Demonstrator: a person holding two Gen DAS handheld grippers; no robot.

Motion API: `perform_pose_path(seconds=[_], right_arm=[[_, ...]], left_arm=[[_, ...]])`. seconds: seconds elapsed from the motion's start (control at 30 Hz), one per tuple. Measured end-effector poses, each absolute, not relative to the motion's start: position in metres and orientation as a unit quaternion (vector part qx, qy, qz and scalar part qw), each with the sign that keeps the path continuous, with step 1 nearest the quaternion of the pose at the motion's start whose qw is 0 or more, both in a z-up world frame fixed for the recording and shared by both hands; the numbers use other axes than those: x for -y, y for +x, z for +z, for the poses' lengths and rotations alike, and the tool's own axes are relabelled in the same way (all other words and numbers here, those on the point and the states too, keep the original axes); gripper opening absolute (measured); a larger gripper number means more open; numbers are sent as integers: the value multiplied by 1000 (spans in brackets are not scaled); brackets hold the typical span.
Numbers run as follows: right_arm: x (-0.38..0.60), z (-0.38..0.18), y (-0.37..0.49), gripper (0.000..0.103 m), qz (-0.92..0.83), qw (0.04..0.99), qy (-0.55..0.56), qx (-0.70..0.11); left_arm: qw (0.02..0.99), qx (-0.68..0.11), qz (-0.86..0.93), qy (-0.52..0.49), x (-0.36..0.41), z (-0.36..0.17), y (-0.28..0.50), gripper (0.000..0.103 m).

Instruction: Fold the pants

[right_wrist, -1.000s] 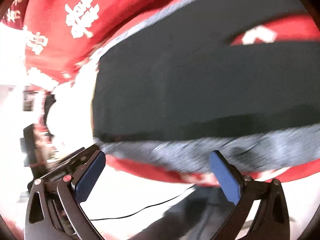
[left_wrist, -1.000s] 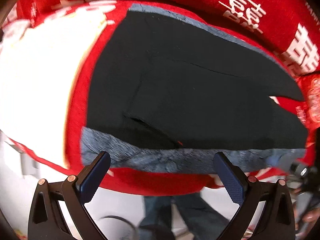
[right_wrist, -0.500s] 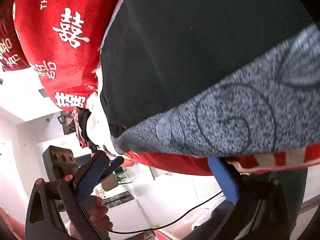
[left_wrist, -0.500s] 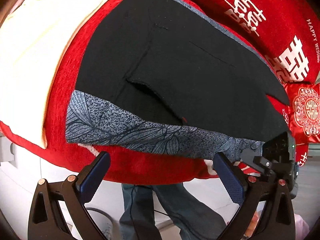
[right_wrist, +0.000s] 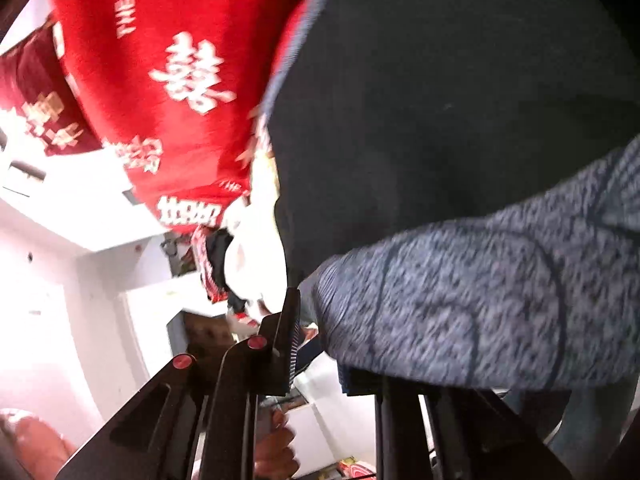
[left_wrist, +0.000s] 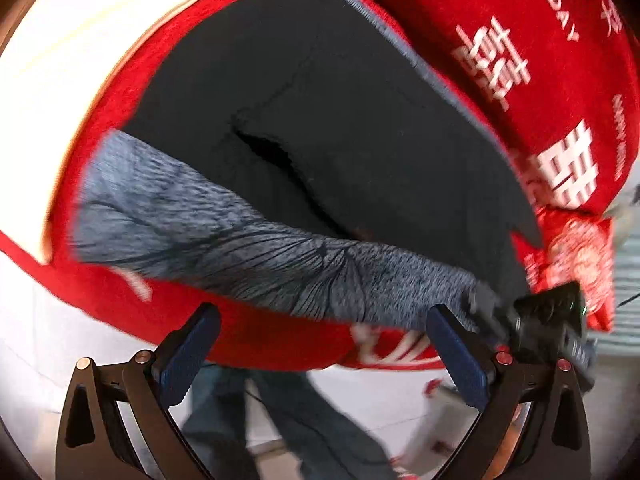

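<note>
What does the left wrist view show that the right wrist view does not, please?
Only the left wrist view shows the open left gripper short of the blue-grey patterned band, and a cream panel. Only the right wrist view shows the right gripper closed on that band's corner. Both show the black pants lying on the red blanket.

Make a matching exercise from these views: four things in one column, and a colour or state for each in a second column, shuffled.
Things:
1. left gripper
2. right gripper
3. pants
4. blanket

Colours or states:
A. red
B. shut on pants
C. black
D. open

Pairs: 1-D, 2-B, 3-C, 4-A
</note>
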State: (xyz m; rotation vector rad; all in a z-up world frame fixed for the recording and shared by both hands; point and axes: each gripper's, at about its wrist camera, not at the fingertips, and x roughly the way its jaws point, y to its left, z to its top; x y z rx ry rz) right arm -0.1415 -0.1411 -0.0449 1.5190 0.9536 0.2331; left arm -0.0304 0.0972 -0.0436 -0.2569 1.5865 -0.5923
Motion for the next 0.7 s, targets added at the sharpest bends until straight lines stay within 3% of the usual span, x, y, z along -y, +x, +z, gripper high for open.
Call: perform_pose_path(seconds=[0.1,0.17,0.3,0.33,0.7], right_arm=[[142,-43,-138,18,111,624,641,-433],[141,-49,-139,21,109,629,618,-460],[155,-64,-169,31,62,635,599,-484],[163,-68,-185,34,40,634,605,-481],[208,-104,-265,40,-47,599,714,-359]], left_arm=[[661,-689,-250,-161,-90,-47,-16,103],[668,-684,-238,-171,-87,-50,-8,98],[670,-690,-234,-139,-85,-61,-5,70],[669,-693,-236,-130,-86,-63,-5,67],[666,-701,-244,-70,-82,-68,-9,67]])
